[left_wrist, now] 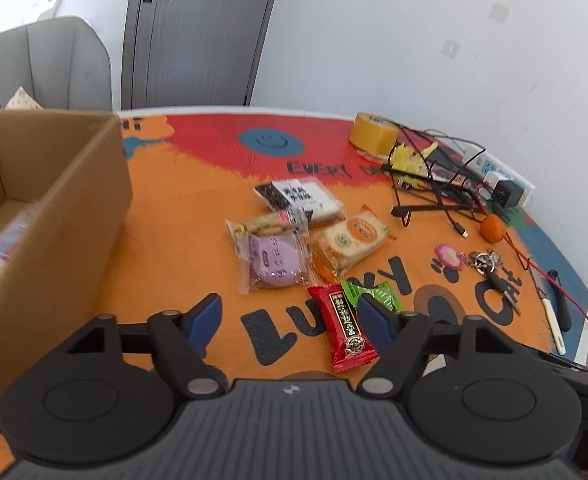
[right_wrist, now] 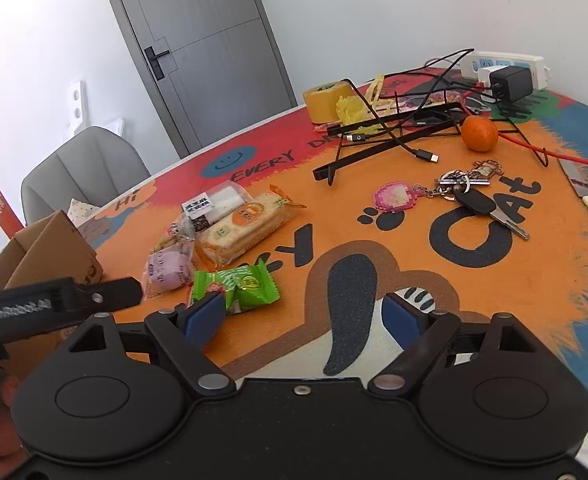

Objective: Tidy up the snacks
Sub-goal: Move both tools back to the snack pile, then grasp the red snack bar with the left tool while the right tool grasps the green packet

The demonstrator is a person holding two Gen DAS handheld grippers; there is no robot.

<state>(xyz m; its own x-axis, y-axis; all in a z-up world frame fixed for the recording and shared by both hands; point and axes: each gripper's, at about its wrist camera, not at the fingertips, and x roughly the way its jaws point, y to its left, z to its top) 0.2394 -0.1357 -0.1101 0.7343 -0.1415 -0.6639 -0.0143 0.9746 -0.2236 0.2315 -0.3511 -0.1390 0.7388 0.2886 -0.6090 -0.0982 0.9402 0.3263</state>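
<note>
The cardboard box (left_wrist: 53, 216) stands left of the snack cluster. The left gripper (left_wrist: 289, 316) is spread and empty; the red candy (left_wrist: 344, 328) lies between its jaws. Centre, then pinch. The right gripper (right_wrist: 306, 316) is spread beside the green candy (right_wrist: 241, 286).

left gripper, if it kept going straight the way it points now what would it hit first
Most likely the red candy, lying just inside the right finger of the open left gripper, or the orange tablecloth beside it; depth is unclear.
</note>
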